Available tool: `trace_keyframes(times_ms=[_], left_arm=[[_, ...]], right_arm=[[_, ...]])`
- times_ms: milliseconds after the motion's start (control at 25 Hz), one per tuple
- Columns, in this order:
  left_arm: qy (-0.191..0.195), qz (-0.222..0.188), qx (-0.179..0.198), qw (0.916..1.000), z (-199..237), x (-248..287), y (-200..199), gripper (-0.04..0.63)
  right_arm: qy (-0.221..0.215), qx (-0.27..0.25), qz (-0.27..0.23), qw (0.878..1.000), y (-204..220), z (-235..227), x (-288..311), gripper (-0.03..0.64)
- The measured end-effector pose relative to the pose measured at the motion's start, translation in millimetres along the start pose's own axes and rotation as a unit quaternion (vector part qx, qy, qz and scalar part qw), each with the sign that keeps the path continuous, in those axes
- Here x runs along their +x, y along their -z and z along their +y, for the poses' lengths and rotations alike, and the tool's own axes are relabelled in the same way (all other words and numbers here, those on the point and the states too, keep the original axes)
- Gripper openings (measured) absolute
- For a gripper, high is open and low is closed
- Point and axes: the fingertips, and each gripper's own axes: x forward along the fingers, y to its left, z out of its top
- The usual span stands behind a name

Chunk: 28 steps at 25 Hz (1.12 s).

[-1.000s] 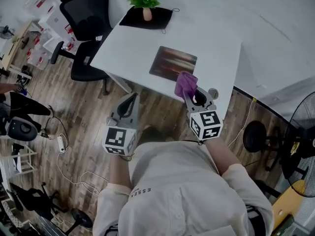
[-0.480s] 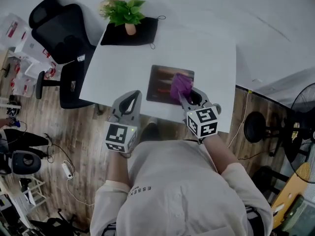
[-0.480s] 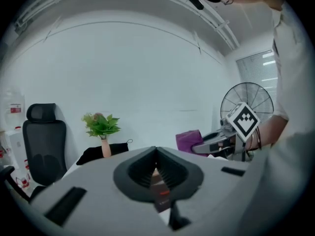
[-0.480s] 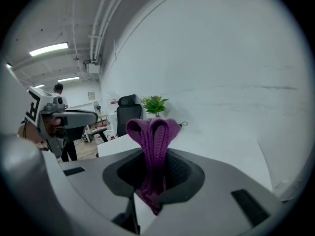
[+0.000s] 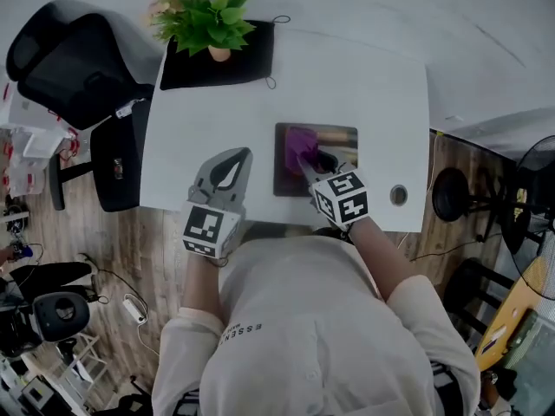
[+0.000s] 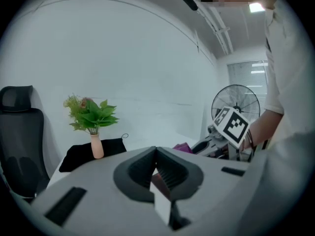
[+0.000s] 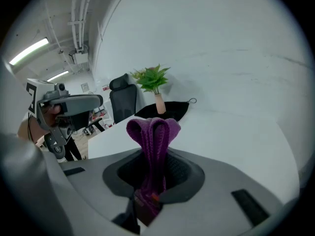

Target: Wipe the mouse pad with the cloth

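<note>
A white table [image 5: 208,120] carries the dark mouse pad [image 5: 340,146], which lies toward the table's near edge. Beyond the pad and to its left, a potted green plant [image 5: 204,20] stands on a black mat [image 5: 251,59]. Further left of the pad, off the table, is a black office chair [image 5: 69,59]. A small round grommet [image 5: 398,195] sits in the tabletop just to the right of the pad's near corner, and a standing fan [image 5: 542,180] is well to the pad's right, on the wooden floor. Nothing else lies on the pad, so only the right gripper [image 5: 305,159] and its load cover part of it. Its jaws are clamped on the purple cloth [image 5: 299,139], which bunches out past the tips over the pad's left half. Whether the cloth touches the pad cannot be told. The right forearm reaches in from the near right and crosses the pad's near edge, with the marker cube [image 5: 341,198] above that edge. The left gripper [image 5: 234,156] hovers over bare tabletop just left of the pad, pointing away from the person. Its jaws are pressed together with nothing between them, and the left forearm runs straight back to the body
</note>
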Motion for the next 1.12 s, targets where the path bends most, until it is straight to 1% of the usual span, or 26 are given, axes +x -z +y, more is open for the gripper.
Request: trace_keyframes(times_ms=[80, 200, 480, 600, 800, 920, 1120], left_arm=[[0.018, 0.004, 0.005, 0.9998, 8.3, 8.0, 5.2, 0.002], [0.039, 0.007, 0.001, 0.9992, 21.6, 18.6, 13.4, 0.002], [0.06, 0.029, -0.024, 0.9975, 48.9, 34.2, 37.1, 0.002], [0.068, 0.035, -0.033, 0.9966, 54.6, 40.0, 43.0, 0.002], [0.064, 0.046, -0.041, 0.996, 61.8, 49.0, 54.0, 0.002], [0.065, 0.053, -0.041, 0.9956, 58.8, 53.0, 57.5, 0.002], [0.061, 0.059, -0.04, 0.9956, 50.6, 60.2, 52.5, 0.002]], right_arm=[[-0.004, -0.001, 0.03, 1.0, 8.8, 1.1, 21.4, 0.087], [0.0, 0.003, 0.058, 0.998, 15.5, 0.0, 49.2, 0.087], [-0.003, 0.017, 0.103, 0.995, 22.2, 0.5, 95.0, 0.087], [-0.005, 0.022, 0.115, 0.993, 24.7, -0.7, 106.9, 0.087], [-0.016, 0.031, 0.122, 0.992, 27.3, -7.2, 119.9, 0.089], [-0.028, 0.04, 0.122, 0.991, 29.8, -10.1, 119.7, 0.09], [-0.037, 0.058, 0.122, 0.99, 32.7, -18.8, 113.7, 0.091]])
